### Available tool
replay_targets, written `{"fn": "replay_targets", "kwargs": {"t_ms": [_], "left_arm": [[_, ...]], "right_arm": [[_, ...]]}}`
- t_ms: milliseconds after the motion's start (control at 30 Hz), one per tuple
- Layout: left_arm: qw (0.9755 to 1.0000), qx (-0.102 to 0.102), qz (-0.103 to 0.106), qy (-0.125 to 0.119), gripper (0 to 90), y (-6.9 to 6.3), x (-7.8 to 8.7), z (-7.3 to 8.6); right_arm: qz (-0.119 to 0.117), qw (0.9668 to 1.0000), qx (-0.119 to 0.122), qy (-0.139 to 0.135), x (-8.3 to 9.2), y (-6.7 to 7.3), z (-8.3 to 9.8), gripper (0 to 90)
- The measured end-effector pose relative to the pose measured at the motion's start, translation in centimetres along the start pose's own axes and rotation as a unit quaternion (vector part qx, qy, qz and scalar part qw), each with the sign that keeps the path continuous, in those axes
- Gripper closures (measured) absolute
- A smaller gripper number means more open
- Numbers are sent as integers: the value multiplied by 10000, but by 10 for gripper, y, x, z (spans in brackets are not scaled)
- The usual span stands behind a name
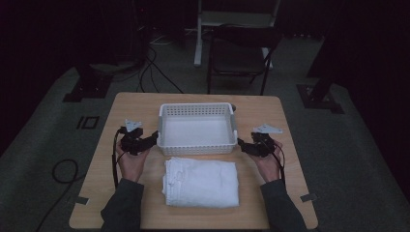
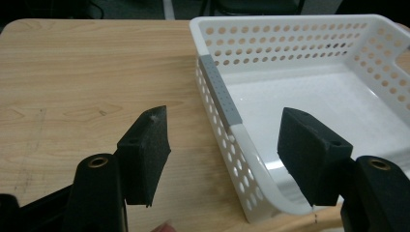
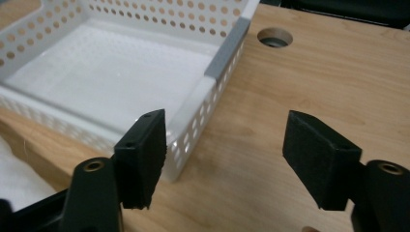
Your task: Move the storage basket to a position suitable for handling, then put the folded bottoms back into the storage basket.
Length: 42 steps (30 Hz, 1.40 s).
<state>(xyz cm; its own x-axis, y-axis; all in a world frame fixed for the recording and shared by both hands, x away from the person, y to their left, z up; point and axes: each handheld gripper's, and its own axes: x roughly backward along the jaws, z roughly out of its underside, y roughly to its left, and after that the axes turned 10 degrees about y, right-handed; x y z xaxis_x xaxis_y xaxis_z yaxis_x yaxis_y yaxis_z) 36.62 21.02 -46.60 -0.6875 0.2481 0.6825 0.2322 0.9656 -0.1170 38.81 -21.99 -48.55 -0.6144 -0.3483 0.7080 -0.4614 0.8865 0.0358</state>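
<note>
White basket (image 1: 197, 126) sits empty mid-surface, folded towel (image 1: 201, 182) just near of it. Left tongs (image 1: 150, 140) and right tongs (image 1: 244, 146) flank the basket's near corners, both released, gripping nothing; likely positioned to square or shift the basket.

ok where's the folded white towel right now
In the high view the folded white cloth towel lies on the wooden table, near the person's edge, just in front of the white perforated plastic basket.

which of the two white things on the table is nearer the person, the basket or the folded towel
The folded towel. It lies at the near edge between the person's forearms, soft and solid white, while the perforated plastic basket sits behind it, farther away, between the two grippers.
</note>
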Motion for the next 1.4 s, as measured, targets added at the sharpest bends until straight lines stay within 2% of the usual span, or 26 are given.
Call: {"fn": "replay_targets", "kwargs": {"t_ms": [100,200,367,433,533,700,767,900,1067,1233,1333,1400], "left_arm": [[9998,-61,161,-28,349,-5,6,7],[9997,-105,234,-35,339,-9,9,11],[9985,-260,476,8,300,-20,15,21],[9982,-259,544,19,291,-23,16,23],[9967,-326,733,117,284,-30,18,30],[9949,-450,893,157,272,-43,22,38],[9930,-455,1074,181,243,-49,22,43],[9917,-578,1121,250,143,-64,21,50],[9910,-631,1095,431,138,-78,19,58],[9869,-725,1257,706,135,-88,13,74],[9872,-830,1117,777,96,-94,11,83],[9879,-859,1052,743,95,-96,13,86]], "right_arm": [[-40,10000,7,7,5,0,5,389],[-118,9999,-7,12,8,0,7,386],[-179,9998,48,52,16,7,12,311],[-194,9998,59,48,17,8,13,299],[-320,9991,215,162,21,16,21,291],[-344,9990,229,177,23,19,27,291],[-360,9989,229,203,23,20,30,291],[-474,9980,219,346,19,25,36,285],[-507,9977,259,366,19,30,38,276],[-551,9974,311,347,23,37,41,257],[-683,9965,268,404,23,43,47,233],[-724,9962,252,417,23,45,48,227]]}}
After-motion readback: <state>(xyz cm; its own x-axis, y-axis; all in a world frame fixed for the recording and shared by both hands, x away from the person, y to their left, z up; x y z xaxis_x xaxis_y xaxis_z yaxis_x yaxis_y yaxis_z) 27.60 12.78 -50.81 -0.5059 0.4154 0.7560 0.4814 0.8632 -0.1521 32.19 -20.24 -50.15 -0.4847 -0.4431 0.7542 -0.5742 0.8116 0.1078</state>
